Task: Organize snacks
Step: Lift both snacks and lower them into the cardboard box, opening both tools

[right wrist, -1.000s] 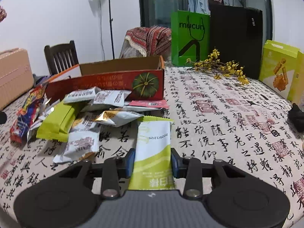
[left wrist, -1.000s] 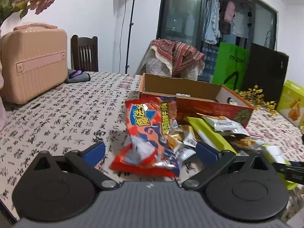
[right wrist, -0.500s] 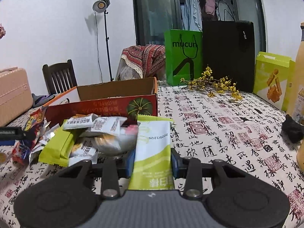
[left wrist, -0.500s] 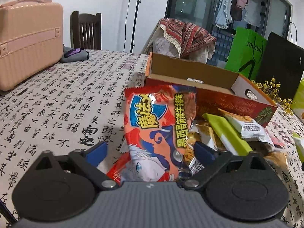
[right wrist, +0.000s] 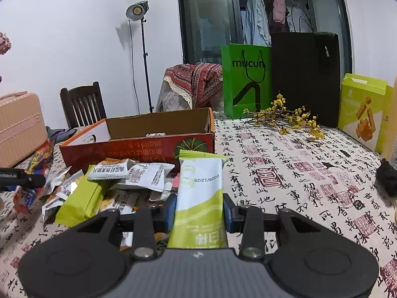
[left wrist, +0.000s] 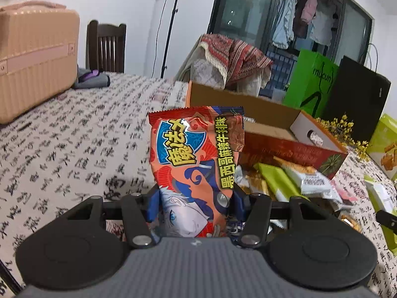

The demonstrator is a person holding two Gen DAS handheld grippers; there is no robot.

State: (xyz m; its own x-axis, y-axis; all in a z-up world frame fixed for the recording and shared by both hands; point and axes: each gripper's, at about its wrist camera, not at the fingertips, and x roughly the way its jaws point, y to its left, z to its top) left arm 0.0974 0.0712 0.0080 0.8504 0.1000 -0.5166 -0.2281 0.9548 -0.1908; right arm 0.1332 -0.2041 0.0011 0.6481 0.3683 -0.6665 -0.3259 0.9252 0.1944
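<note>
The red snack bag at the centre of the left wrist view carries large yellow characters "魔法士" on a blue shield, and a yellow column down its right side reading "墨西哥麻辣牛排味". The green paper bag, upper middle of the right wrist view, bears "mucun" in black. The white-and-green bar wrapper at lower centre shows the date "2025/12/25" upside down. The tablecloth is printed all over with black calligraphy and red seals, too small to read.
</note>
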